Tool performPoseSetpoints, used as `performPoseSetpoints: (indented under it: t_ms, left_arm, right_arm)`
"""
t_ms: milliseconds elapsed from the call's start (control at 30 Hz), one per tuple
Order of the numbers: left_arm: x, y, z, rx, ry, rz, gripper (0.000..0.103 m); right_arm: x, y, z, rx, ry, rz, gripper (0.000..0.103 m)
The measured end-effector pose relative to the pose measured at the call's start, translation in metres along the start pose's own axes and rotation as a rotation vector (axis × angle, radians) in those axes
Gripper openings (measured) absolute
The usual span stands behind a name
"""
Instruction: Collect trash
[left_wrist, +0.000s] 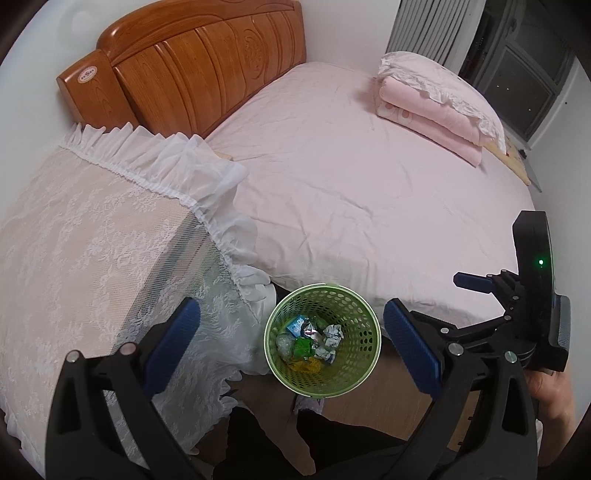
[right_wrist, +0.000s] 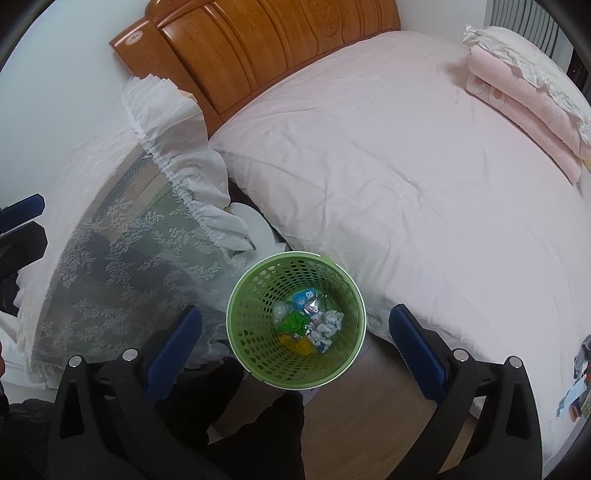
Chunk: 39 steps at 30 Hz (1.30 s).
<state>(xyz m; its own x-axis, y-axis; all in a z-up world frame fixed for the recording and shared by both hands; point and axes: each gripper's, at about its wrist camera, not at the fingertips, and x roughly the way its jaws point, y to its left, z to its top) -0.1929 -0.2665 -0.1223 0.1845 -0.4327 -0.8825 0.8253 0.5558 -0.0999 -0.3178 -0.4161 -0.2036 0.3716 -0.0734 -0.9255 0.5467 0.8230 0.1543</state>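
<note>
Crumpled wrappers lay in the green basket on the floor beside the bed, below and between both tongs; left gripper and right gripper gaped, holding nothing.

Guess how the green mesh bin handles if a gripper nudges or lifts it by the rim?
The green bin is probably light: thin perforated plastic holding only a few crumpled wrappers. It would likely slide or tip on the wood floor if pushed near the rim. The mesh wall may flex under a pinch.
</note>
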Motion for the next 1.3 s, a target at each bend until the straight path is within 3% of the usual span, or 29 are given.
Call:
performPoseSetpoints:
  t_ms: [167,433,600,833,1033,1300]
  left_arm:
    - [-0.031,0.035,0.005,-0.09,-0.082,0.094,0.095]
    - [-0.115,0.114,0.004,-0.259,-0.258,0.31,0.095]
    - [-0.183,0.155,0.005,-0.345,-0.407,0.471,0.095]
    - [-0.266,0.187,0.007,-0.431,-0.559,0.655,0.095]
    - [-0.299,0.202,0.001,-0.5,-0.6,0.705,0.095]
    - [-0.297,0.211,-0.007,-0.528,-0.57,0.703,0.095]
  right_arm:
    - [-0.007,0.039,0.023,-0.122,-0.055,0.014,0.1]
    - [-0.042,0.136,0.077,-0.34,-0.218,0.132,0.101]
    - [-0.099,0.2,0.109,-0.437,-0.395,0.218,0.101]
    - [-0.178,0.256,0.128,-0.493,-0.618,0.327,0.101]
    - [-0.218,0.291,0.131,-0.527,-0.719,0.338,0.101]
    - [-0.219,0.315,0.134,-0.555,-0.701,0.351,0.101]
